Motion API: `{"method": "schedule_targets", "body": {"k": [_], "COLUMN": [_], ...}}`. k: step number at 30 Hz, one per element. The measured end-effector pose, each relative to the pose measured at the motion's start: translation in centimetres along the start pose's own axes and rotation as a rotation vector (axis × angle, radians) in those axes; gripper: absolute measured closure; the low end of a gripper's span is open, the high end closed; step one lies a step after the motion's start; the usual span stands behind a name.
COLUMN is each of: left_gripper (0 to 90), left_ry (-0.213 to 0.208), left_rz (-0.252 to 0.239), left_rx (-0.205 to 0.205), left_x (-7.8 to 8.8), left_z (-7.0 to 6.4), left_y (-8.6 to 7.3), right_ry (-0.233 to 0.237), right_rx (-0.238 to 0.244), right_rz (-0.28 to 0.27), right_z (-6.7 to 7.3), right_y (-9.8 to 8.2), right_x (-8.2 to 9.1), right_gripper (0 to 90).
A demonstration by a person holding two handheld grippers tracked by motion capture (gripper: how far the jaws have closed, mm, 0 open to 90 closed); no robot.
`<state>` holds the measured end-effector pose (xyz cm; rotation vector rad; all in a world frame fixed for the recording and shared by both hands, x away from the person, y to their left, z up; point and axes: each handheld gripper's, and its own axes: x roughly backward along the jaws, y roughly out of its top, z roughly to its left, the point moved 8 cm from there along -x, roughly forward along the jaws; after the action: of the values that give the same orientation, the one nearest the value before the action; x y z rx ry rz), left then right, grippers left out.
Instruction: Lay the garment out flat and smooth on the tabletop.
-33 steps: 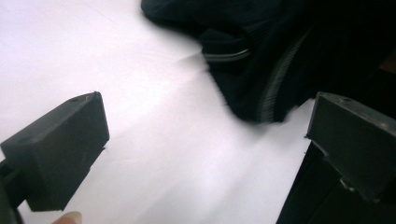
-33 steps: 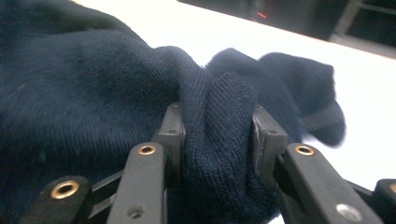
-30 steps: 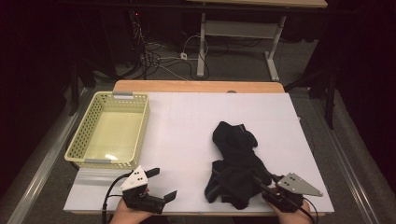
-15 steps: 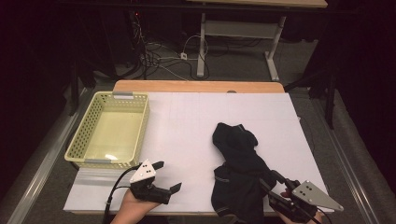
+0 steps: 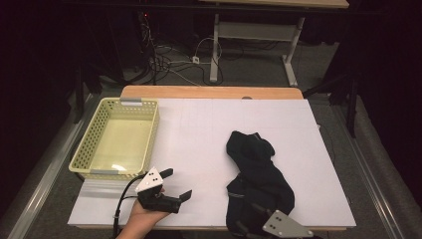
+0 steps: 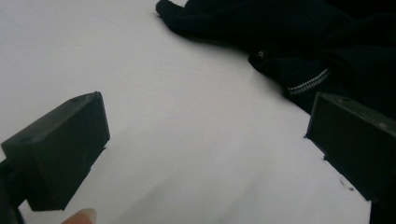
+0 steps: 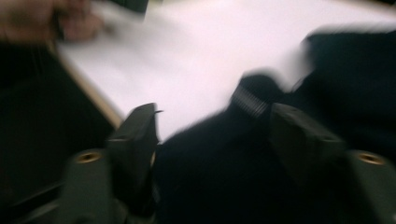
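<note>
A black garment (image 5: 256, 169) lies crumpled on the white table top (image 5: 199, 134), right of centre, and its near end reaches the front edge. My right gripper (image 5: 249, 221) is at that near end under its grey plate. In the blurred right gripper view its jaws (image 7: 212, 135) have just been opening and stand apart, with black cloth (image 7: 224, 186) loose between them. My left gripper (image 5: 174, 186) is held in a hand at the front left. It is open over bare table (image 6: 196, 140), with the garment (image 6: 289, 32) beyond its fingertips.
A pale yellow perforated basket (image 5: 84, 149) stands empty at the table's left side. A wooden strip (image 5: 209, 92) runs along the far edge. Cables and a desk frame lie on the dark floor behind. The left gripper's cable (image 5: 122, 204) trails off the front edge.
The right gripper has shifted left along the front edge and its jaws have spread. The garment's near end has been drawn down to the table's front edge. The left gripper has hardly moved.
</note>
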<state>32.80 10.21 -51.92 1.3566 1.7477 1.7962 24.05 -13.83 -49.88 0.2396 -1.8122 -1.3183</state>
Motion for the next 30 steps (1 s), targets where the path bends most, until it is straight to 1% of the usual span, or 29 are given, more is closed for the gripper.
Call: {"method": "schedule_targets", "body": {"k": [2, 3, 4, 5, 6, 7, 8, 9, 10, 11, 12, 13, 14, 16, 18, 19, 21, 22, 23, 24, 27, 28, 29, 30], "left_gripper": [0.0, 0.0, 0.0, 0.0, 0.0, 0.0, 0.0, 0.0, 0.0, 0.0, 0.0, 0.0, 0.8, 0.8, 0.9, 1.0, 2.3, 2.3, 2.3, 2.6, 3.4, 3.4, 3.5, 3.4], "left_ry": [-0.009, -0.009, -0.009, -0.009, -0.009, -0.009, -0.013, -0.016, -0.018, -0.018, -0.019, -0.019, -0.020, -0.018, -0.013, -0.013, -0.011, -0.010, -0.010, -0.008, -0.006, -0.007, -0.008, -0.010], "left_rz": [-0.002, -0.002, -0.003, -0.007, -0.007, -0.008, -0.010, -0.011, -0.011, -0.011, -0.012, -0.011, -0.006, 0.001, -0.002, -0.002, -0.007, -0.008, -0.008, -0.010, -0.010, -0.010, -0.007, -0.005], "left_rx": [-0.010, -0.010, -0.011, -0.017, -0.017, -0.022, -0.028, -0.031, -0.025, -0.025, -0.025, -0.026, -0.028, -0.022, -0.026, -0.026, -0.033, -0.030, -0.030, -0.030, -0.032, -0.032, -0.031, -0.029], "left_x": [0.0, 0.0, 0.0, 0.1, 0.1, 0.1, 0.1, 0.1, 0.1, 0.1, 0.1, 0.1, 0.0, 0.0, 0.0, 0.0, 0.0, 0.0, 0.0, 0.1, 0.1, 0.1, 0.0, 0.0], "left_z": [-0.2, -0.2, -0.2, -0.3, -0.3, -0.4, -0.4, -0.4, -0.4, -0.4, -0.4, -0.4, -0.4, -0.4, -0.4, -0.4, -0.5, -0.5, -0.5, -0.5, -0.5, -0.5, -0.5, -0.5], "left_y": [0.0, 0.0, 0.0, 0.0, 0.0, -0.1, -0.1, -0.1, -0.1, -0.1, -0.1, -0.1, -0.1, -0.1, -0.1, -0.1, -0.1, -0.1, -0.1, -0.1, -0.1, -0.1, -0.1, -0.1], "right_ry": [-0.002, -0.002, -0.030, -0.041, -0.041, -0.056, -0.095, -0.095, -0.137, -0.137, -0.142, -0.146, -0.139, -0.127, -0.117, -0.117, -0.100, -0.105, -0.143, -0.124, -0.117, -0.119, -0.120, -0.113], "right_rx": [0.007, 0.007, 0.026, 0.027, 0.027, 0.040, 0.093, 0.093, 0.153, 0.153, 0.166, 0.168, 0.171, 0.172, 0.177, 0.177, 0.148, 0.140, 0.143, 0.129, 0.130, 0.140, 0.165, 0.173], "right_rz": [0.075, 0.075, 0.133, 0.160, 0.160, 0.177, 0.208, 0.208, 0.232, 0.232, 0.233, 0.238, 0.236, 0.225, 0.216, 0.216, 0.221, 0.204, 0.194, 0.183, 0.178, 0.175, 0.157, 0.138], "right_z": [0.4, 0.4, 0.3, 0.3, 0.3, 0.3, 0.3, 0.3, 0.4, 0.4, 0.4, 0.5, 0.4, 0.3, 0.2, 0.2, 0.0, -0.2, -0.8, -1.0, -1.0, -0.8, -0.7, -0.5], "right_y": [-1.0, -1.0, -1.9, -2.4, -2.4, -2.7, -3.0, -3.0, -3.2, -3.2, -3.2, -3.2, -3.2, -3.2, -3.2, -3.2, -3.1, -2.9, -2.9, -2.9, -2.9, -2.8, -2.5, -2.2], "right_x": [-1.1, -1.1, -2.0, -2.5, -2.5, -2.8, -3.3, -3.3, -3.4, -3.4, -3.5, -3.4, -3.2, -3.0, -2.8, -2.8, -2.5, -2.3, -2.1, -2.1, -2.0, -2.0, -1.9, -1.6], "right_gripper": [22.6, 22.6, 20.2, 18.3, 18.3, 17.8, 19.2, 19.2, 24.4, 24.4, 26.2, 28.5, 33.0, 37.1, 42.5, 42.5, 50.6, 69.0, 69.7, 70.2, 72.6, 75.8, 81.1, 81.9]}}
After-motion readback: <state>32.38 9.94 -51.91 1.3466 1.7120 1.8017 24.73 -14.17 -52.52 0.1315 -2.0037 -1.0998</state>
